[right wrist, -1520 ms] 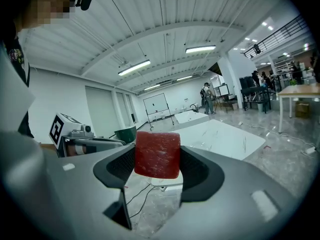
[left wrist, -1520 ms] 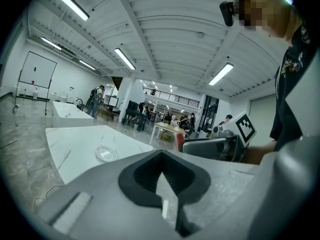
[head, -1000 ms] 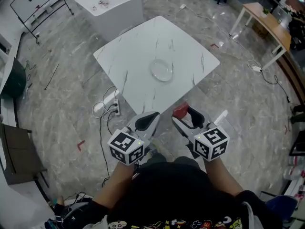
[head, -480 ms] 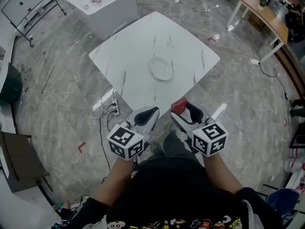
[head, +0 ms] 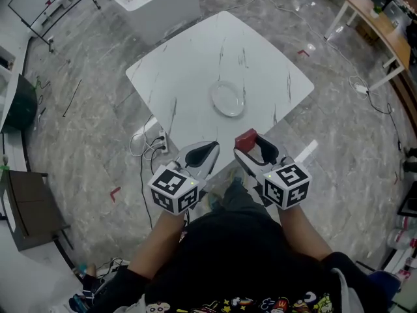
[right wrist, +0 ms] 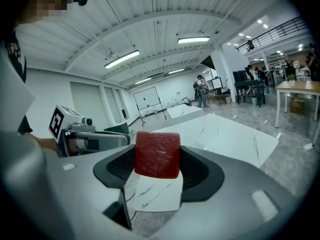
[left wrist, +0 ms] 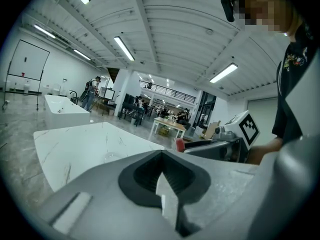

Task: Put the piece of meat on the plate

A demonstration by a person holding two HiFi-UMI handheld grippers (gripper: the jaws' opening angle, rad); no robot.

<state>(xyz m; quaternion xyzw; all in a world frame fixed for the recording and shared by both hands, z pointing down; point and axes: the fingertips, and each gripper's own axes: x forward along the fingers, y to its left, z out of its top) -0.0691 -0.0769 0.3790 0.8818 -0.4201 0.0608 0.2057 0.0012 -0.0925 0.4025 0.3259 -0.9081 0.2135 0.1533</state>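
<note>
The piece of meat (right wrist: pixel 157 154) is a dark red block clamped between the jaws of my right gripper (head: pixel 251 147), which is held in the air near the front corner of the white marble table (head: pixel 195 77). In the head view the piece of meat (head: pixel 245 139) shows at the gripper's tip. A clear glass plate (head: pixel 227 100) lies near the table's middle, beyond both grippers, with nothing on it. My left gripper (head: pixel 201 156) hangs beside the right one, shut and holding nothing; the left gripper view shows its jaws closed together and the plate (left wrist: pixel 114 157) faintly on the table.
A white block-shaped stand (head: pixel 153 2) sits beyond the table. A power strip with cables (head: pixel 148 143) lies on the floor at the table's left edge. A wooden table (head: pixel 381 34) stands at the far right. A dark cabinet (head: pixel 29 207) stands at the left.
The table and plate have shifted slightly in the head view as the person stepped nearer. Both grippers keep their places side by side, the right still shut on the meat.
</note>
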